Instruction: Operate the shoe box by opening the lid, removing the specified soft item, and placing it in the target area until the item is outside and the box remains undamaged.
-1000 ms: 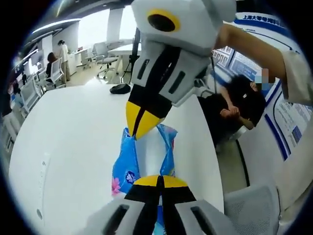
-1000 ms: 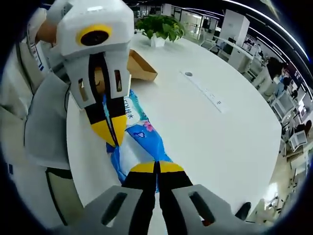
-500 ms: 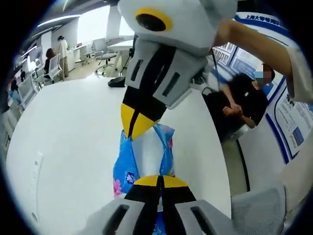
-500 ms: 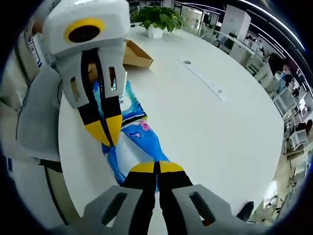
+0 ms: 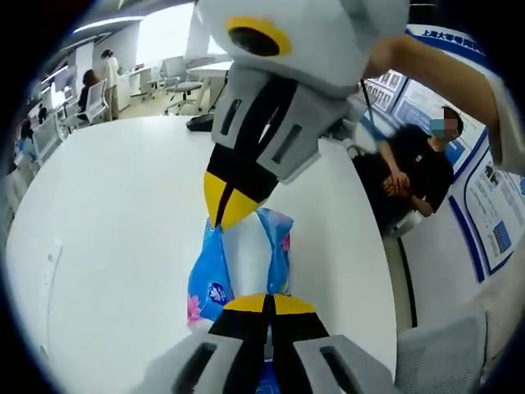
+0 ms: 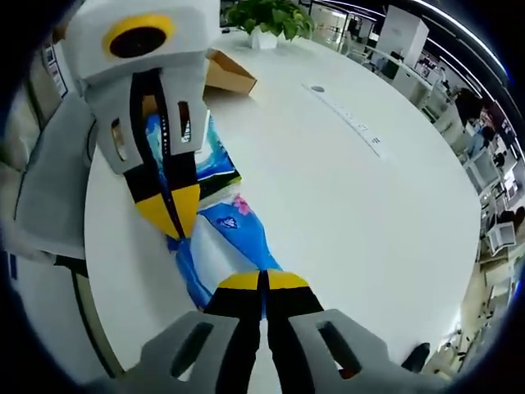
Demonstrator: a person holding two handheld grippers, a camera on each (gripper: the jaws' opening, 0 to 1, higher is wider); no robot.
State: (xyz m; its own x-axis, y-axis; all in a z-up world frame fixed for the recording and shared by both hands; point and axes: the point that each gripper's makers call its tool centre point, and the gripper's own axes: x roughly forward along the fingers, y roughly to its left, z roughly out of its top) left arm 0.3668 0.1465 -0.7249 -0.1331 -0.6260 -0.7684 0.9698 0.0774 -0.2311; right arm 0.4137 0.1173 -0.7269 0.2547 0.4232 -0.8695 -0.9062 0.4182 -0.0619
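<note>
A soft blue tissue pack (image 5: 238, 263) with a flower print is stretched between both grippers above the white table (image 5: 115, 213). My left gripper (image 5: 267, 302) is shut on its near end. The right gripper (image 5: 223, 215) reaches down from the top, shut on the far end. In the right gripper view the same pack (image 6: 234, 242) runs from my right gripper (image 6: 264, 281) up to the left gripper (image 6: 171, 223). The brown cardboard shoe box (image 6: 228, 75) lies behind on the table, partly hidden by the left gripper.
A potted plant (image 6: 264, 18) stands past the box. A flat socket strip (image 6: 353, 131) is set into the tabletop. A person in black (image 5: 418, 164) sits beyond the table's right edge. Office chairs (image 5: 176, 82) and desks fill the far room.
Both views have shifted a little with the hands. The pack stays held at both ends, and both grippers stay shut.
</note>
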